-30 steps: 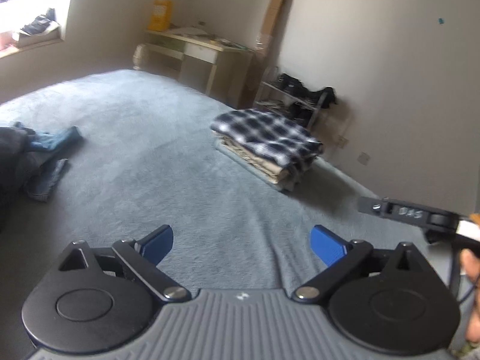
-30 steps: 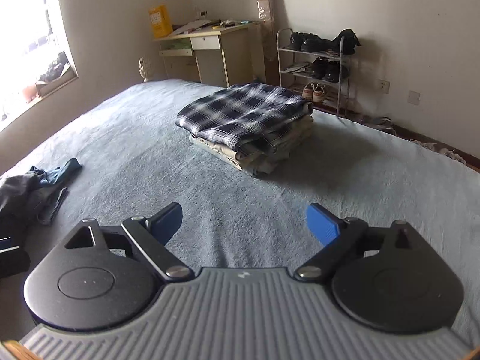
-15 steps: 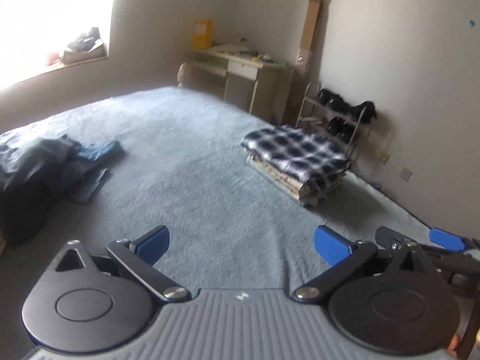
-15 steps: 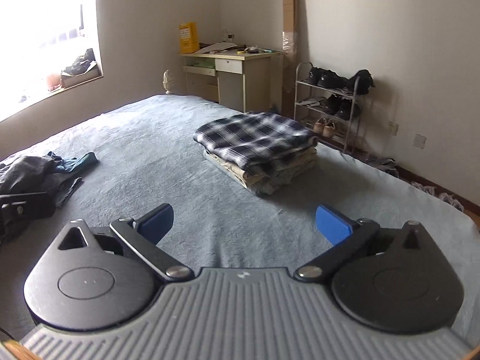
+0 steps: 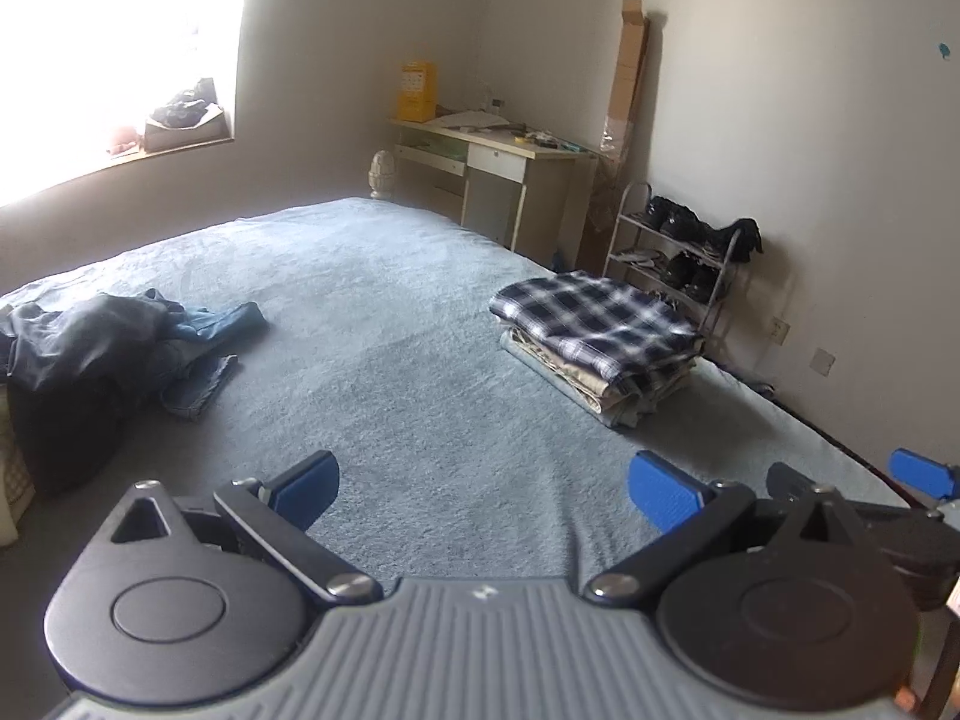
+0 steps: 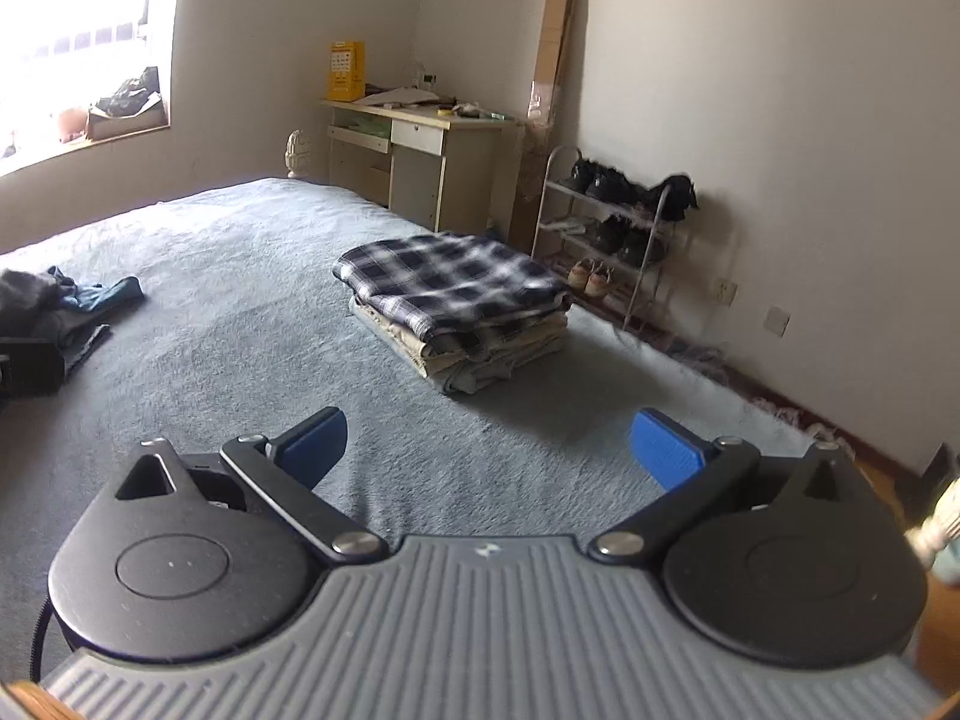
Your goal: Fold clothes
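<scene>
- Plaid cloth, dark navy and white, tops the folded stack (image 5: 600, 339) in your left wrist view; its long axis runs from near left to far right, toward the shoe rack (image 5: 684, 252).
- Under the plaid you have several beige and pale folded layers, their edges squared but too thin to count.
- One loose heap of unfolded clothes (image 5: 114, 336) lies well apart at the left: dark, slightly shiny fabric over blue denim, with one denim piece stretched toward the middle of the bed.
- Your bed cover (image 5: 390, 360) is grey-blue and nubbly, like towelling.
- Your left gripper (image 5: 483, 489) stands wide open over bare cover, two blue pads, nothing between them.
- One blue pad of your right gripper (image 5: 918, 474) pokes in at the right edge.
- In your right wrist view, the same folded stack (image 6: 462, 312) sits ahead and slightly right, long axis slanting from near right to far left, plaid face up.
- Your unfolded clothes (image 6: 66, 306) lie at the far left edge, the denim pointing right.
- Your right gripper (image 6: 489, 447) is spread as wide as it goes and holds nothing; only cover shows between the two ribbed blue pads.
- One pale wooden desk (image 6: 414, 144), one wire shoe rack (image 6: 612, 228) and one tall cardboard box (image 6: 552, 42) line the far wall.
</scene>
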### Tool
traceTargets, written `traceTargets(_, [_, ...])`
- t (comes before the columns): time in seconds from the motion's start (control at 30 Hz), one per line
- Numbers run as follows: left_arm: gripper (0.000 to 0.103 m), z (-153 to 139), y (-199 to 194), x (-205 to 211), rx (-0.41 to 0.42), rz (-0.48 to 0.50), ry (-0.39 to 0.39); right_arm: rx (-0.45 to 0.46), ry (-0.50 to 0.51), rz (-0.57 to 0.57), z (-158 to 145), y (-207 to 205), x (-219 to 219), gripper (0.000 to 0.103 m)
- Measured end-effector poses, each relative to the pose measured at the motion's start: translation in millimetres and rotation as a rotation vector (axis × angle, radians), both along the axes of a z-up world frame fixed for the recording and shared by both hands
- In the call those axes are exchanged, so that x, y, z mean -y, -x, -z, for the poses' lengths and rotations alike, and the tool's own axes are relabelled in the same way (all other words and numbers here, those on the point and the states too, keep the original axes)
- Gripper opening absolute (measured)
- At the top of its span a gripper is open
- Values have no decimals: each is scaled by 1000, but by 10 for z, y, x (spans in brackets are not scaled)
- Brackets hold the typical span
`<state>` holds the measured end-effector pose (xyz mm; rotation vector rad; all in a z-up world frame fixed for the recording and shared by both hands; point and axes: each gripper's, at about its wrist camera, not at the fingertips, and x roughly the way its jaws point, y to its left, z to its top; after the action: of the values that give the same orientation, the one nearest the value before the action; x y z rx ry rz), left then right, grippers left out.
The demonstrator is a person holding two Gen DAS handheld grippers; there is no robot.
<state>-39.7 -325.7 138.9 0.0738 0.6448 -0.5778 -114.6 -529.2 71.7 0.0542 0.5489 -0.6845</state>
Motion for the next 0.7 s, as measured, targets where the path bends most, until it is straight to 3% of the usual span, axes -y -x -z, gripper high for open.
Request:
traceTargets(0.3, [103,-49,102,-82,39,-23,0,-21,-62,-14,-27,-34,-57,102])
traceTargets(0.57, [103,-29,221,-74,36,-34,40,-10,-57,11,-78,17,-92,102])
traceTargets(0.7, [103,-6,230,-37,26,-55,23,-25,-63,9,-36,42,-85,102])
